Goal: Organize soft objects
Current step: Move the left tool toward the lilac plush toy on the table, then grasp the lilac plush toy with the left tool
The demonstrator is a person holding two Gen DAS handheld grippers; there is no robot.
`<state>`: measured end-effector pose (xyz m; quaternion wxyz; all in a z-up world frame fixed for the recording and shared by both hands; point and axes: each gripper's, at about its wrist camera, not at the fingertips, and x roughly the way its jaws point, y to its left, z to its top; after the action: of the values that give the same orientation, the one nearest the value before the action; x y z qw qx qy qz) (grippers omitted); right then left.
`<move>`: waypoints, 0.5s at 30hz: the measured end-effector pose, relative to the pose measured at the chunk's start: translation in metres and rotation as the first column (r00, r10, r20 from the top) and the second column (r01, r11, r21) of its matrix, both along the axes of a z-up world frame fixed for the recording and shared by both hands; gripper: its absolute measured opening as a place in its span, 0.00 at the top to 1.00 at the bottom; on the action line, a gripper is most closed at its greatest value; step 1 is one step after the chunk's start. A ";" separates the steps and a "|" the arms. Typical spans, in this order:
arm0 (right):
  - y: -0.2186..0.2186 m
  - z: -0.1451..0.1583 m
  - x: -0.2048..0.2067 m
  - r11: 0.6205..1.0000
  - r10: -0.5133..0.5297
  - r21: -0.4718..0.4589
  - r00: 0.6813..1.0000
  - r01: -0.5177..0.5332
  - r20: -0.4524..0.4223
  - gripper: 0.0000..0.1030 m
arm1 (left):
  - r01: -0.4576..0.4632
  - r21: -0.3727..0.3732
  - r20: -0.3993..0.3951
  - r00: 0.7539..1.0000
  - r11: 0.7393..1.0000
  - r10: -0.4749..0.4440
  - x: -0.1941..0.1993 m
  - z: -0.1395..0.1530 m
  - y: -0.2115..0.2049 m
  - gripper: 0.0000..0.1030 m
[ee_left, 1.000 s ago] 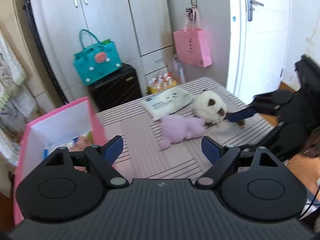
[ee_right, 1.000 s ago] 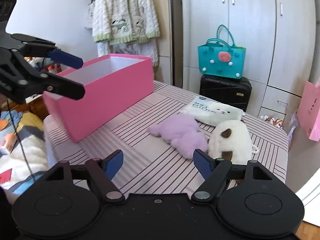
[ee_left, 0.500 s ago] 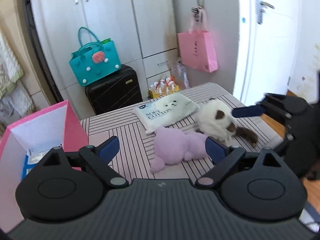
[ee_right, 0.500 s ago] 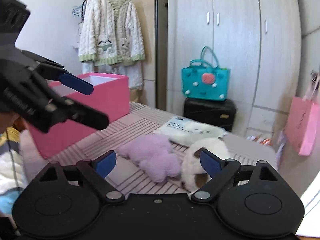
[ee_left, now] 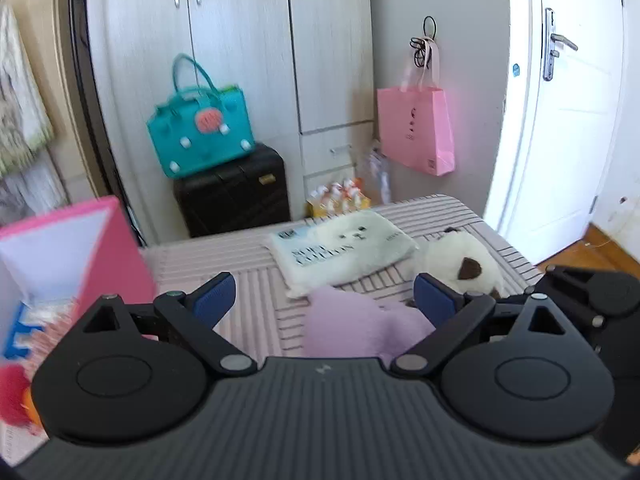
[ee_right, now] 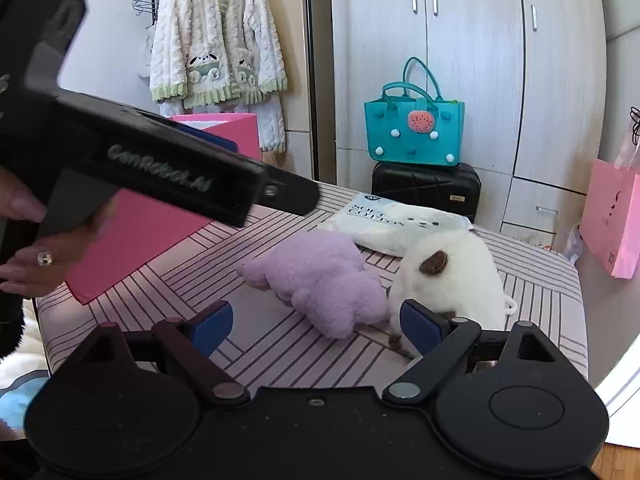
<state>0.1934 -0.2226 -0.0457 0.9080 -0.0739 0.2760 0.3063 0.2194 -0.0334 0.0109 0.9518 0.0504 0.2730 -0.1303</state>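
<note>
A purple plush toy (ee_right: 320,280) lies on the striped table (ee_right: 540,292), touching a white plush cat (ee_right: 456,280) on its right. A white soft-cotton pack (ee_right: 400,222) lies behind them. The same purple plush (ee_left: 360,322), white cat (ee_left: 460,258) and pack (ee_left: 344,248) show in the left wrist view. My left gripper (ee_left: 324,296) is open and empty just above the purple plush. My right gripper (ee_right: 316,322) is open and empty in front of both plush toys. A pink box (ee_left: 108,252) stands at the table's left end with items inside.
A teal handbag (ee_right: 414,130) sits on a black suitcase (ee_right: 426,188) by the wardrobe. A pink paper bag (ee_left: 416,128) hangs on the wall beside the white door (ee_left: 560,120). A fluffy cardigan (ee_right: 216,40) hangs at the left. The left gripper's body (ee_right: 160,164) crosses the right wrist view.
Both grippers have moved closer to the plush toys and lower. The left gripper now hovers over the purple plush; the right one has come in near the white cat. Both stay open.
</note>
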 end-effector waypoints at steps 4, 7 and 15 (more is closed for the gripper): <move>0.001 -0.005 0.003 1.000 -0.025 -0.012 0.998 0.024 -0.059 0.10 | 0.001 -0.026 -0.064 0.998 1.000 -0.002 0.011 -0.013 -0.003 0.07; 0.000 -0.009 0.005 0.999 -0.036 0.009 0.992 0.037 -0.120 0.10 | 0.003 -0.023 -0.099 0.995 1.000 -0.006 0.019 -0.022 -0.005 0.07; 0.014 -0.019 0.012 0.998 -0.047 -0.050 0.995 0.042 -0.090 0.10 | -0.051 -0.068 -0.209 0.977 0.996 0.035 0.035 -0.042 0.002 0.08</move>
<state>0.2057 -0.2081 -0.0645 0.8991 -0.0754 0.3257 0.2824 0.2540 -0.0318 -0.0312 0.9219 -0.0042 0.3669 -0.1241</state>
